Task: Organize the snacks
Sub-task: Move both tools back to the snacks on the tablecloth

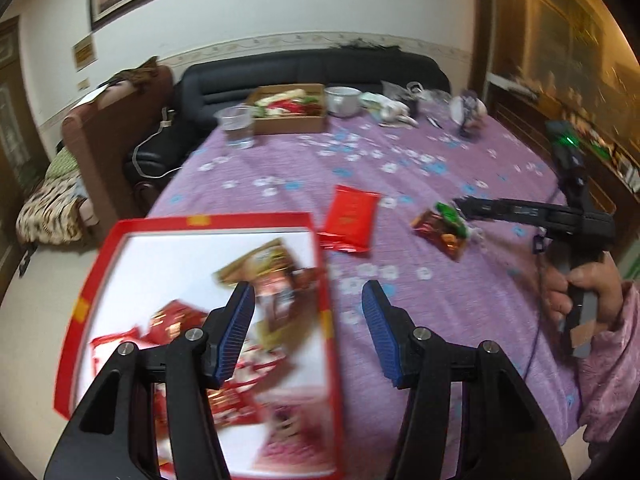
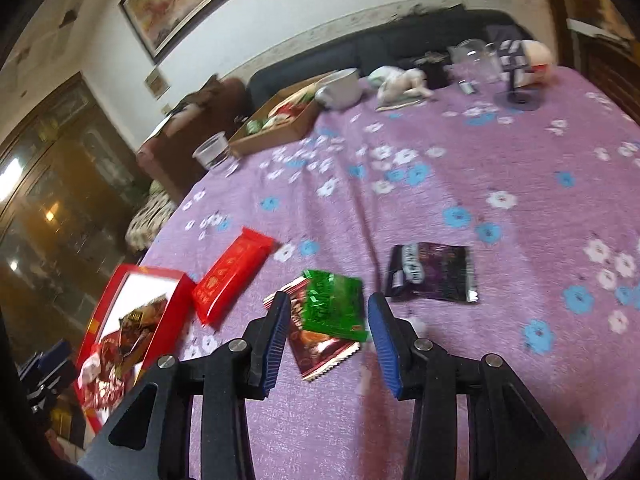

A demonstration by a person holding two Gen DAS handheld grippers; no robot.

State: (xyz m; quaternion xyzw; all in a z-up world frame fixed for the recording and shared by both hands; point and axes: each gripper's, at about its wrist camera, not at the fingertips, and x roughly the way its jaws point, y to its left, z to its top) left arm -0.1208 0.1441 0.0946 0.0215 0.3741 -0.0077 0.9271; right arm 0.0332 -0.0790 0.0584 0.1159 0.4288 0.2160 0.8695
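A red-rimmed white box (image 1: 120, 264) holding several snack packets sits at the table's near left corner; it also shows in the right wrist view (image 2: 168, 300). My left gripper (image 1: 308, 292) is open and empty above the box's right edge. A red packet (image 1: 350, 216) (image 2: 230, 274) lies on the purple cloth. A green packet (image 2: 334, 308) lies on top of a brown packet (image 2: 320, 356); both show in the left wrist view (image 1: 442, 226). My right gripper (image 2: 329, 304) is open, its jaws either side of the green packet. A dark purple packet (image 2: 434, 276) lies to the right.
A cardboard box of snacks (image 1: 290, 106) (image 2: 276, 120), a clear plastic cup (image 1: 238, 126) (image 2: 212, 156), a white bowl (image 1: 342, 100) (image 2: 340, 88), a glass jug (image 2: 476, 60) and small clutter stand at the table's far side. A dark sofa (image 1: 312, 68) is behind.
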